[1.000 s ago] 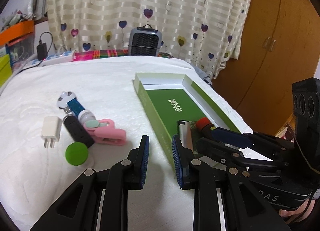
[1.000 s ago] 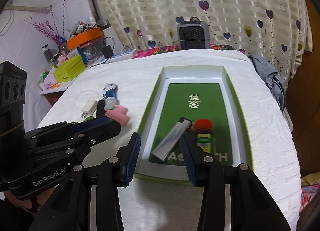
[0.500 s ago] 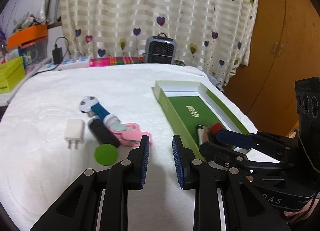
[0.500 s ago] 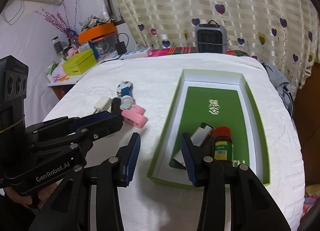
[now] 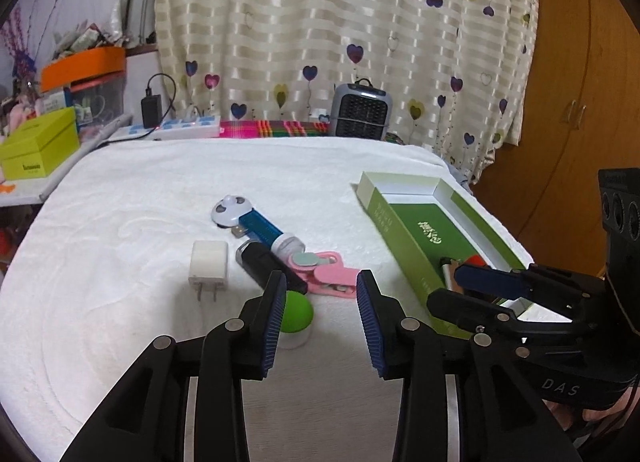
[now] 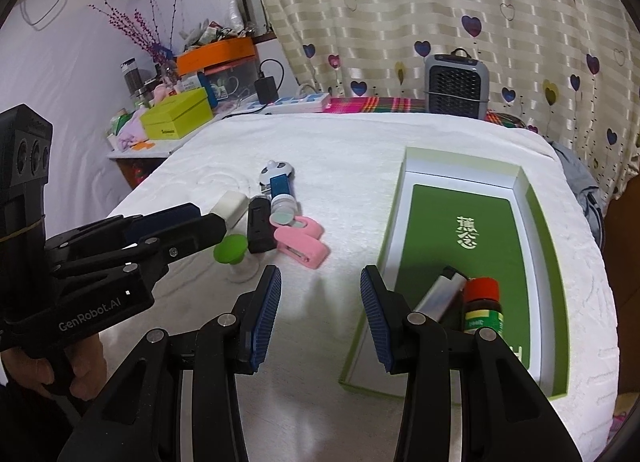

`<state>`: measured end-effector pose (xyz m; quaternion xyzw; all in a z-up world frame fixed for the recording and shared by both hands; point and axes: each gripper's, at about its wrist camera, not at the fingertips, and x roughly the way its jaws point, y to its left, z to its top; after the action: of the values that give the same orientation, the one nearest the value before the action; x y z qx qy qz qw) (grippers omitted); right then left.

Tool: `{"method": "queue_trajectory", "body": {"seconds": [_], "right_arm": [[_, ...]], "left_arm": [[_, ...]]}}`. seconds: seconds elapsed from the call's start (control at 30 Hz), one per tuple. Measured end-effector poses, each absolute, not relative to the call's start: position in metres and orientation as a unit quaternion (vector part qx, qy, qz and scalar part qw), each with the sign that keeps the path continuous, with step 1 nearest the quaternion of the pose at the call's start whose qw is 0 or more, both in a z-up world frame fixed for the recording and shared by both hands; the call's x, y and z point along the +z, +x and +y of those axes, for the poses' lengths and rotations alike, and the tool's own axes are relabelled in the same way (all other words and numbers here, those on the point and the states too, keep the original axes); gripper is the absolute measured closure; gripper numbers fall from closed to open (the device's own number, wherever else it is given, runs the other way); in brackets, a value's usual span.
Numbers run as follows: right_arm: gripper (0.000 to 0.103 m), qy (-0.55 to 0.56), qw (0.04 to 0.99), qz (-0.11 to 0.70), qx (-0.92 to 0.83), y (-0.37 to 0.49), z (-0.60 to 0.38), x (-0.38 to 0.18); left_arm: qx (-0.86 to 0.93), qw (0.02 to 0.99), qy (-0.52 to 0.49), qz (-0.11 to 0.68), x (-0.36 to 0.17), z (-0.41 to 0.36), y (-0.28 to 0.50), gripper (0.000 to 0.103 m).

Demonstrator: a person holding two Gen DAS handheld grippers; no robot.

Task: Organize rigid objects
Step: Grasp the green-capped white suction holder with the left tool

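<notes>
A green open box (image 6: 548, 222) lies on the white cloth at the right, with a silver lighter (image 6: 440, 296) and a red-capped bottle (image 6: 482, 306) inside its near end. Left of it sits a cluster: white charger (image 5: 209, 267), black stick (image 5: 268, 266), blue tube with a panda cap (image 5: 256, 224), pink clip (image 5: 328, 274) and green-topped knob (image 5: 296, 316). My left gripper (image 5: 320, 290) hovers just before the knob, its jaws opening, with nothing gripped. My right gripper (image 6: 319, 282) stands open over bare cloth between the cluster and the box.
A small grey heater (image 5: 362, 112) and a power strip (image 5: 180, 130) stand at the far edge. A side table on the left carries a yellow-green box (image 5: 40, 148) and an orange one. A wooden wardrobe (image 5: 580, 102) is at the right. A hand (image 6: 60, 374) holds the left gripper.
The left gripper's jaws have gone from nearly shut to wide apart. Both grippers have shifted left, away from the box and toward the loose cluster. The objects have not moved.
</notes>
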<state>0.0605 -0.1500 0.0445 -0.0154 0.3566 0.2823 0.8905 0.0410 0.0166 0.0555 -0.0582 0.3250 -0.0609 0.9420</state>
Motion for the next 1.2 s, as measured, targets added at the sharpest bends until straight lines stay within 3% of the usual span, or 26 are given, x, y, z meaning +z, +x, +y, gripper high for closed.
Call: {"method": "queue_trajectory", "body": {"seconds": [0.17, 0.73, 0.87, 1.2], "right_arm": [[0.060, -0.021, 0.889, 0.359, 0.284, 0.062, -0.146, 0.043], [0.060, -0.040, 0.881, 0.370, 0.292, 0.074, -0.130, 0.038], [0.060, -0.050, 0.878, 0.374, 0.293, 0.081, -0.123, 0.036], [0.060, -0.098, 0.862, 0.398, 0.297, 0.103, -0.095, 0.023]], "left_arm": [[-0.058, 0.940, -0.060, 0.332, 0.049, 0.022, 0.045, 0.063], [-0.055, 0.924, -0.043, 0.375, 0.020, 0.026, 0.065, 0.062], [-0.061, 0.923, -0.051, 0.376, 0.019, 0.028, 0.067, 0.071], [-0.074, 0.924, -0.091, 0.363, 0.020, 0.043, 0.066, 0.071]]}}
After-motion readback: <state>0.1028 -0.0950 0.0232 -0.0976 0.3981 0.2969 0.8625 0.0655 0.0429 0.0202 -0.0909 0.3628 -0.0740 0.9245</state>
